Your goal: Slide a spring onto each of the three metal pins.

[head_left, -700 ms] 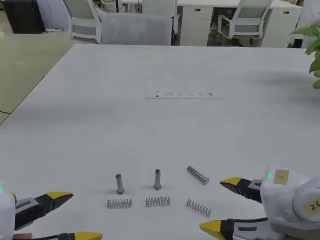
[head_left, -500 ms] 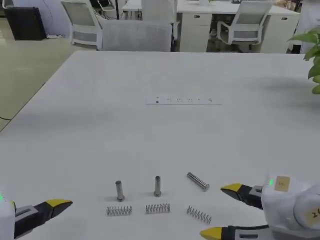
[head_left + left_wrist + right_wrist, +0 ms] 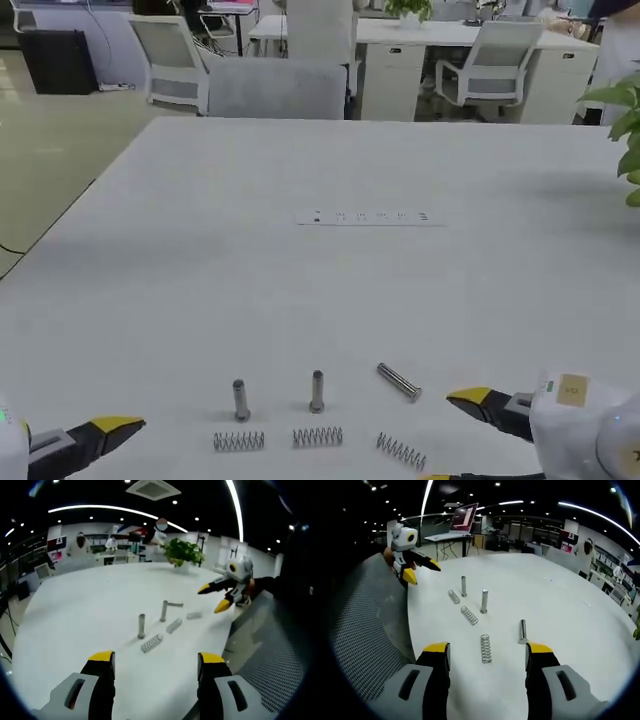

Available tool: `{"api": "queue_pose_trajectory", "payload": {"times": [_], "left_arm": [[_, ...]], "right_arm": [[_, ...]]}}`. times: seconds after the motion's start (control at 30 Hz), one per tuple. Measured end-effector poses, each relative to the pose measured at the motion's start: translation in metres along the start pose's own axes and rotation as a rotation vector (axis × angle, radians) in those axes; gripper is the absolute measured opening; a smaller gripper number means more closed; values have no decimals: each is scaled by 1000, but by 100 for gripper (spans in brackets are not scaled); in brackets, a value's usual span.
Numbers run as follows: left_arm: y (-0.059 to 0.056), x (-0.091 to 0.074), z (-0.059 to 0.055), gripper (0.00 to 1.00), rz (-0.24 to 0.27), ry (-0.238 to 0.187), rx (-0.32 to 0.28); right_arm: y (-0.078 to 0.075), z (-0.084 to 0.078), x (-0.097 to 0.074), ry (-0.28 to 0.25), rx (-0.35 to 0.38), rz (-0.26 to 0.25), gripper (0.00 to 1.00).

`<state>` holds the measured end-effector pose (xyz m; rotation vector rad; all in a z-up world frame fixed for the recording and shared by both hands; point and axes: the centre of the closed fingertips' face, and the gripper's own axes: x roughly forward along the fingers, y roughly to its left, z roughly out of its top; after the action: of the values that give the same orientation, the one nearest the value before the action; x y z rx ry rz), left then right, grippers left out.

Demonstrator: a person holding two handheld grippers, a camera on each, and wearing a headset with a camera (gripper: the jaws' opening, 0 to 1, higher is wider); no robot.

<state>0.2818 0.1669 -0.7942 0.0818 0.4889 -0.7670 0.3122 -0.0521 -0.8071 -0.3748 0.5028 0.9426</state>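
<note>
Against the earlier head view, the whole picture has slid: the bench (image 3: 300, 290) and everything on it sit lower in frame and more of the room behind shows, which is the camera's doing. The pins and springs lie in the same arrangement as before, and both grippers keep roughly the same places beside them. The left pin (image 3: 240, 400) and the middle pin (image 3: 317, 391) stand upright near the bench's front edge, while the right pin (image 3: 398, 382) lies on its side, angled. In front of each pin lies a bare spring, apart from it: the left spring (image 3: 239, 441), the middle spring (image 3: 318, 437) and the right spring (image 3: 401, 452), which sits skewed. None of the springs is on a pin. The left hand-held gripper (image 3: 156, 657) is released, its yellow-tipped jaws spread wide, grasping nothing; it hovers at the bench's near left, well apart from the left pin and spring. The right hand-held gripper (image 3: 488, 647) is likewise released and wide open, with nothing between its pads. In the right gripper view the right spring lies just ahead of the gap between its jaws and the fallen pin just ahead of one jaw tip, neither touched. A socket strip (image 3: 370, 217) is set into the bench farther back.
</note>
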Motion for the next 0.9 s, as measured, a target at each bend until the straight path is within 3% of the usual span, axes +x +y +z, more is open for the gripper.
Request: {"api": "queue_pose_trajectory", "payload": {"times": [0.33, 0.5, 0.67, 0.9], "left_arm": [[1, 0, 0, 62, 2, -2, -1], [2, 0, 0, 62, 3, -6, 0], [3, -1, 2, 62, 11, -22, -7], [3, -1, 4, 62, 11, -29, -7]], "right_arm": [[-14, 14, -4, -23, 0, -21, 59], [-33, 34, -2, -28, -47, -40, 59], [-49, 49, 4, -21, -73, -58, 56], [-56, 56, 19, 7, -85, -57, 52]]}}
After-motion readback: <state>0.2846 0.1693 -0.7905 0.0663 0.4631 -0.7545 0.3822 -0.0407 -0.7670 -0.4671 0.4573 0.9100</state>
